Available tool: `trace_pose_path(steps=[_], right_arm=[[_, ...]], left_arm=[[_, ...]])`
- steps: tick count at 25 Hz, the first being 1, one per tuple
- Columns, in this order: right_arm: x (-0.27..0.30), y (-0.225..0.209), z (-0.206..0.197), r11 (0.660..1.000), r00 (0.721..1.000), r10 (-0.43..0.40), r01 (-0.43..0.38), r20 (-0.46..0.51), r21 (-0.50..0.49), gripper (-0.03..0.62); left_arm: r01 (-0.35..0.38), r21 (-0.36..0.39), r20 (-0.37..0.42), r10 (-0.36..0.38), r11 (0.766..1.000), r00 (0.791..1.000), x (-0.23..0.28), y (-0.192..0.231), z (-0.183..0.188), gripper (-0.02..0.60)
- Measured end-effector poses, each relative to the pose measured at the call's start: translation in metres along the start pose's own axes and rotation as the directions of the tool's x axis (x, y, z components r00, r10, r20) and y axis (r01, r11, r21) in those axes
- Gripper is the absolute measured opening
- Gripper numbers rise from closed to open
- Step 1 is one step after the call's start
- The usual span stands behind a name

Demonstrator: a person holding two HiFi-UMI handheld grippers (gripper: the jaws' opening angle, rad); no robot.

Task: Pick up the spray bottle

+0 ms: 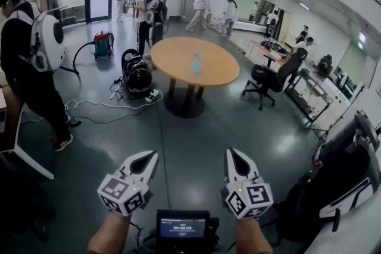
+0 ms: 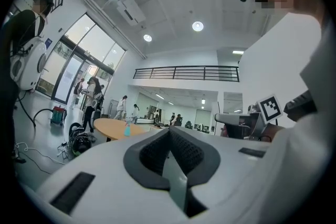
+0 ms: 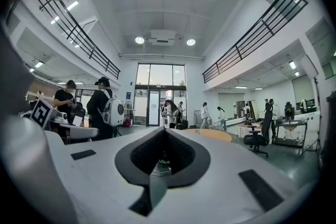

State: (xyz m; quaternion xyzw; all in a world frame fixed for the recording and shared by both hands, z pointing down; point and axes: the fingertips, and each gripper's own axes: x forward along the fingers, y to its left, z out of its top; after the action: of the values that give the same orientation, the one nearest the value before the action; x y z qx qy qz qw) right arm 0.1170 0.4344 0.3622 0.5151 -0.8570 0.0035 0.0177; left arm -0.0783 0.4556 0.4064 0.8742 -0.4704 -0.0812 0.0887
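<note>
A small light-blue spray bottle [image 1: 196, 62] stands upright on a round wooden table [image 1: 172, 56], far across the floor from me. It also shows as a small blue shape [image 2: 126, 129] on the table [image 2: 107, 127] in the left gripper view. In the right gripper view only the table's edge [image 3: 210, 135] shows past the jaws. My left gripper [image 1: 152, 155] and right gripper [image 1: 231, 153] are held side by side low in the head view, pointing toward the table. Both are shut with nothing between their jaws [image 2: 169, 131] [image 3: 165, 131].
A person with a white backpack [image 1: 36, 47] stands at the left. Black gear [image 1: 136, 73] and cables [image 1: 101, 106] lie on the floor beside the table. An office chair [image 1: 271, 77] and desks [image 1: 309, 89] stand to the right, with dark equipment [image 1: 348, 172] near my right side. Several people stand at the back.
</note>
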Motion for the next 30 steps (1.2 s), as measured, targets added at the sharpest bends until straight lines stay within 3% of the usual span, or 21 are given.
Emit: trace_pose_path(steps=[12, 24, 30], right_arm=[[0.059, -0.023, -0.001, 0.999, 0.998, 0.043, -0.044, 0.036, 0.03, 0.011], [0.123, -0.104, 0.01, 0.994, 0.991, 0.103, -0.106, 0.086, 0.024, 0.011], [0.143, -0.149, 0.008, 0.992, 0.987, 0.125, -0.127, 0.097, 0.015, 0.011]], left_arm=[[-0.053, 0.035, -0.021, 0.054, 0.998, 0.998, 0.04, 0.028, 0.006, -0.008], [-0.06, 0.093, -0.011, 0.061, 0.994, 0.998, 0.149, 0.025, 0.022, -0.006], [-0.053, 0.086, -0.042, 0.057, 0.995, 0.998, 0.203, 0.017, 0.016, -0.006]])
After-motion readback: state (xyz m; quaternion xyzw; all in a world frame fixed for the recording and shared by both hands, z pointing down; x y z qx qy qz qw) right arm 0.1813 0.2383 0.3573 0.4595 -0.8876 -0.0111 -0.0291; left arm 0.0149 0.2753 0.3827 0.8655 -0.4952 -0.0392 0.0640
